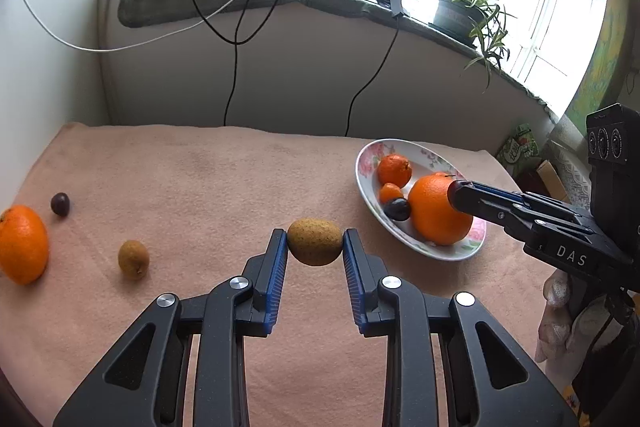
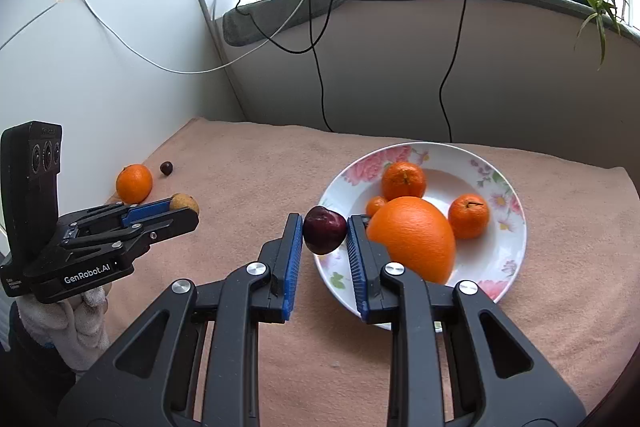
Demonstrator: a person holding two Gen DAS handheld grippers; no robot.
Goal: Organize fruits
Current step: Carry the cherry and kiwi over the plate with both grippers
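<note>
The left gripper point(image 1: 315, 242) holds a brown fruit point(image 1: 315, 242) tight between its blue pads, up off the pink cloth point(image 1: 200, 187). I cannot tell what kind of fruit it is. The right gripper point(image 2: 325, 230) pinches a dark red fruit point(image 2: 325, 230), maybe a plum, over the near edge of the plate point(image 2: 508, 259).

The plate has pink flowers on it. In it sit a big orange point(image 2: 412, 239) and three small oranges. The smallest one point(image 2: 376, 205) is half hidden behind the big orange. The right gripper's arms cover the near rim of the plate. In the left view a dark fruit point(image 1: 397, 209) shows by the big orange, but it is hard to say if it lies in the plate or is the one the right gripper holds.

Still on the cloth at the left are an orange point(image 1: 22, 245), cut off by the picture edge, a small brown fruit point(image 1: 133, 259) and a small dark fruit point(image 1: 60, 203).

The left gripper's side reads "GenRobot.AI". The right one shows "DAS". Smaller writing there is too tiny to read. White gloves point(image 2: 72, 319) hold both tools, mostly hidden. A green packet point(image 1: 518, 147) past the table has writing I cannot read.
</note>
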